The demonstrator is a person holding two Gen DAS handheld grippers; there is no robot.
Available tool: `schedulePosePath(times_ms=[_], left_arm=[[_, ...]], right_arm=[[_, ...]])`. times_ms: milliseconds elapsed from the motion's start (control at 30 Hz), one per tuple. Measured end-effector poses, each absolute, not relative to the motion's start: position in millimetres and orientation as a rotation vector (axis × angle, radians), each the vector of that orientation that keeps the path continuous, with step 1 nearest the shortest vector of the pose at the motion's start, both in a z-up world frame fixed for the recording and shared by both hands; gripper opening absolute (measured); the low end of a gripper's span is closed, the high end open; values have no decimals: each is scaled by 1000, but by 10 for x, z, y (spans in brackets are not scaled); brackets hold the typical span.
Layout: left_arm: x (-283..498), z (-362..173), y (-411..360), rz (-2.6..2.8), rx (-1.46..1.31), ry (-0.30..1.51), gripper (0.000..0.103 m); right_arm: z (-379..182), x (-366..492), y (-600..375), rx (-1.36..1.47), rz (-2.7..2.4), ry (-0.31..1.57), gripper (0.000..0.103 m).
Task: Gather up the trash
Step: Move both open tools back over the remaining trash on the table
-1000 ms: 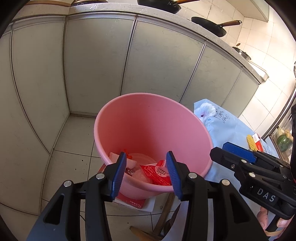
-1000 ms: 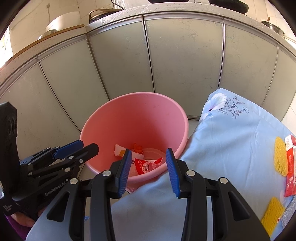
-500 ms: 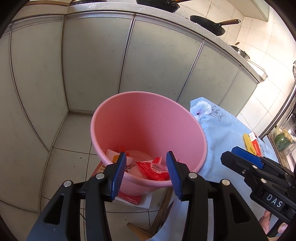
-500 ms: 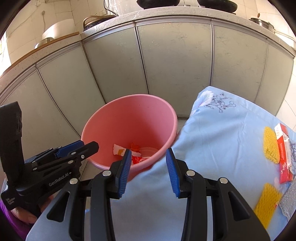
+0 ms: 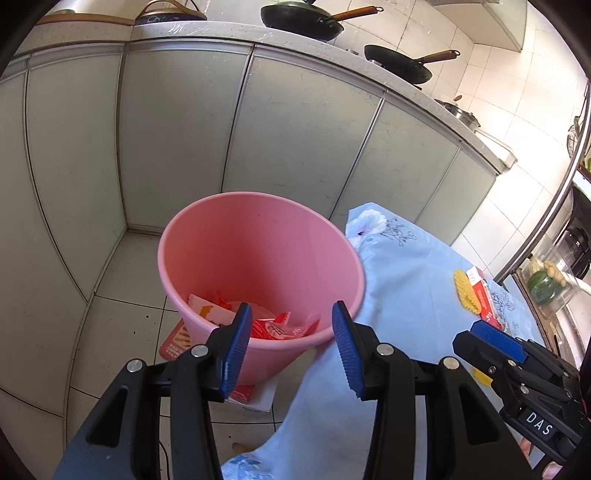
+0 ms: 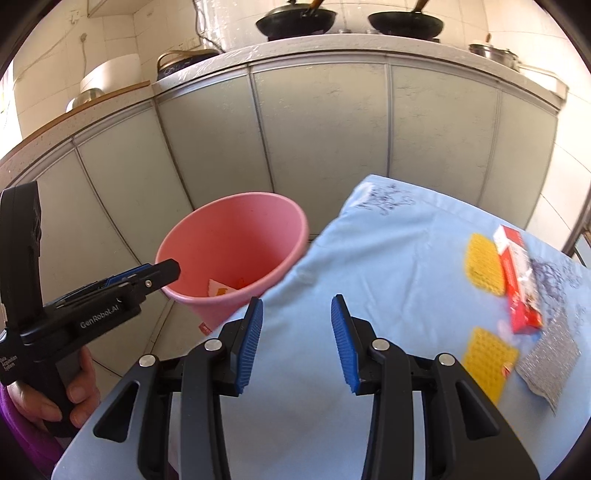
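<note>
Right gripper (image 6: 295, 343): jaws parted, nothing between the pads, hanging over bare light-blue tablecloth (image 6: 388, 266). Left gripper (image 5: 291, 347): jaws likewise parted and empty, pointing down toward the near rim of the pink bucket (image 5: 258, 221); a hand (image 6: 59, 391) wraps its handle at lower left of the right view. Remaining trash lies on the cloth to the right of the right gripper, well apart from it: a red-and-white wrapper (image 6: 517, 280) lying flat, touching or overlapping a silver mesh pad (image 6: 550, 354) below it; two yellow perforated pieces (image 6: 484, 266) flank these, purpose unclear. Handling judgement: wrapper looks thin, light, crinkly, probably slick film; it should crush without harm, so pinch across a short edge or a raised corner rather than press flat, which risks catching the cloth. Mesh pad looks soft and springy; any edge would do. Cloth is loose fabric and may bunch if a pad drags on it. Container: bucket stands on the tiled floor just beside the table edge, on a flat red printed sheet (image 5: 173, 343); its bottom holds red sachets (image 5: 273, 328), a white-and-orange scrap (image 5: 207, 310) and something pale beneath, otherwise mostly unfilled. Behind: grey cabinet doors (image 5: 177, 140), woks on the counter (image 5: 299, 18).
</note>
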State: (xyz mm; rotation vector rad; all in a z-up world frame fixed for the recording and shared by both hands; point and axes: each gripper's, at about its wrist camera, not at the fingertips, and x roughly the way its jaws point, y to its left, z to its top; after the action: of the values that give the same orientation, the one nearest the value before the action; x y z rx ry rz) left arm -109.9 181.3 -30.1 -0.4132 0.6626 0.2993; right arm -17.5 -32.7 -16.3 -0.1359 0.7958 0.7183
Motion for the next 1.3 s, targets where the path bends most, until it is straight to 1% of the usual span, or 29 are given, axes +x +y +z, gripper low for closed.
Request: schedulePosePath(times_ms=[500, 767, 900, 1100, 1300], left_arm=[[-1147, -64, 1492, 255, -366, 614, 44], [-977, -72, 1263, 213, -313, 655, 44], [-835, -46, 1069, 160, -273, 660, 44], [-518, -42, 632, 17, -238, 697, 44], [-174, -163, 100, -135, -203, 771, 44]], right_arm=[[-101, -215, -865, -74, 632, 783, 39], [-209, -64, -1224, -16, 582, 814, 39], [-192, -1, -1494, 1, 529, 795, 39], [-56, 25, -2048, -15, 379, 708, 39], [-148, 125, -2552, 43, 280, 729, 39]])
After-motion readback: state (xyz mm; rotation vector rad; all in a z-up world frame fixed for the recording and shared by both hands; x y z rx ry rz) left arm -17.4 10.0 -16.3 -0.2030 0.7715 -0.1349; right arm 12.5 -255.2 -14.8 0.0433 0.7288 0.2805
